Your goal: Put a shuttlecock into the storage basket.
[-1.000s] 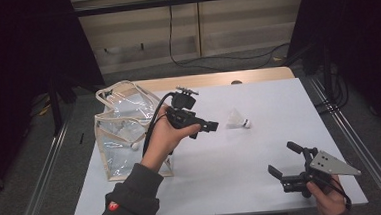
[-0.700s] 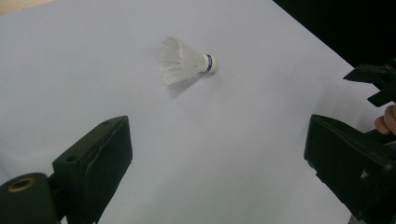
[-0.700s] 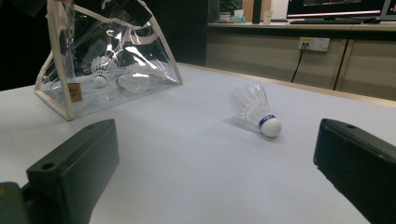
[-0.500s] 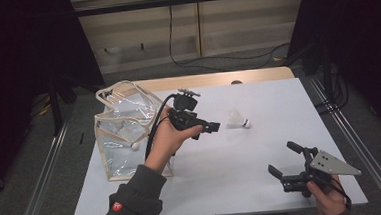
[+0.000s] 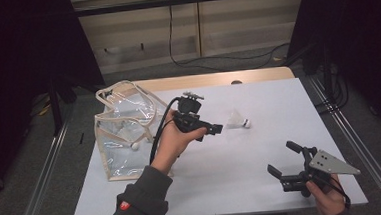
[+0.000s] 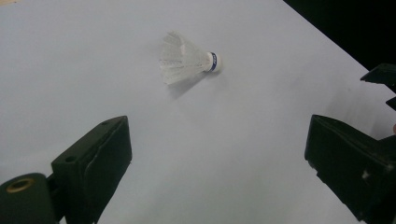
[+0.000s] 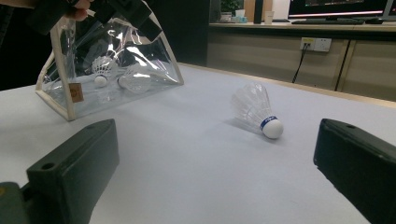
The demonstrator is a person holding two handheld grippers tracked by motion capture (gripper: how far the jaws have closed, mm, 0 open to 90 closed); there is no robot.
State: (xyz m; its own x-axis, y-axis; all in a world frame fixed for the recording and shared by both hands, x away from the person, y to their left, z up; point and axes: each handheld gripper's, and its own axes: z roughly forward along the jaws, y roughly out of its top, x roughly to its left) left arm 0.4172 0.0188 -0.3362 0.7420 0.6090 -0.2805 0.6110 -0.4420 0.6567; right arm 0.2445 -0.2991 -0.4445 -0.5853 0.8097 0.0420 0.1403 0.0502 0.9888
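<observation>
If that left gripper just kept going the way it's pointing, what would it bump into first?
Most likely the shuttlecock. The left gripper stands open and points at it, with bare table between. It seems to be held above the table, so it might touch down just short; depth is unclear.

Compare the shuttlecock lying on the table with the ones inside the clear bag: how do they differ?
The loose shuttlecock lies on its side on the bare white table, alone, its cork showing a blue band. The shuttlecocks in the bag sit together behind the clear wall of the bag, partly blurred by reflections. All have white feathers and white corks.
</observation>
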